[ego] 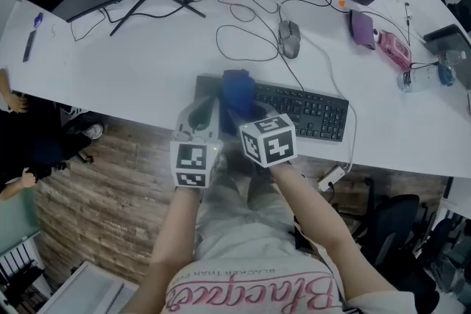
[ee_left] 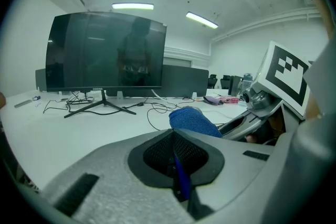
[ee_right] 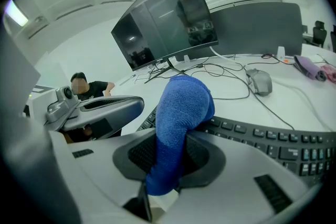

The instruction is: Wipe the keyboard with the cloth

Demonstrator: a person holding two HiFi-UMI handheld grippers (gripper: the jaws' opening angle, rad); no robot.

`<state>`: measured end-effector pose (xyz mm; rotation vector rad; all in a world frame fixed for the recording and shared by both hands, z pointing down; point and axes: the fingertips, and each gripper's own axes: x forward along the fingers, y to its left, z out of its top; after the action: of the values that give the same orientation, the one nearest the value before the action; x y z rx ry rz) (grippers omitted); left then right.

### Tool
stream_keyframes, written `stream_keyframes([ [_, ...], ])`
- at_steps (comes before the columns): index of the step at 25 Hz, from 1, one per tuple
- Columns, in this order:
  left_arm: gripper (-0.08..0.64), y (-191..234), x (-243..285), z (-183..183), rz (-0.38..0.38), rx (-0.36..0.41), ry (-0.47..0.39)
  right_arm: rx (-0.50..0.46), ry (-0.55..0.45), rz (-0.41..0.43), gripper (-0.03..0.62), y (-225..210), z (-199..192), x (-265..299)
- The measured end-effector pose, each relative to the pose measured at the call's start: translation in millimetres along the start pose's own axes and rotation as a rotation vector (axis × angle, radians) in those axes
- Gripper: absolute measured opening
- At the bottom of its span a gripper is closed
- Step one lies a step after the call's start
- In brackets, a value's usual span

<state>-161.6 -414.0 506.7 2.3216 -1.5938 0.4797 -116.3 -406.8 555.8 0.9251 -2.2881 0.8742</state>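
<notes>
The right tongs (ee_right: 170, 152) clamp a blue terry cloth (ee_right: 181, 107) over the black keyboard's (ee_right: 273, 139) left end. The left tongs (ee_left: 176, 160) are together beside it.

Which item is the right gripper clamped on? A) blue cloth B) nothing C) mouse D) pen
A: in the right gripper view, the right gripper has its jaws closed on the blue cloth, which drapes onto the black keyboard.
</notes>
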Motion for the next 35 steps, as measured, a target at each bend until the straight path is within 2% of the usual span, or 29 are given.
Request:
stream_keyframes([
  [35, 0.005, -150.9, 51.7, 7.4, -0.07, 0.017, 0.029, 0.026, 0.0, -0.052, 0.097, -118.1, -43.9, -105.5],
])
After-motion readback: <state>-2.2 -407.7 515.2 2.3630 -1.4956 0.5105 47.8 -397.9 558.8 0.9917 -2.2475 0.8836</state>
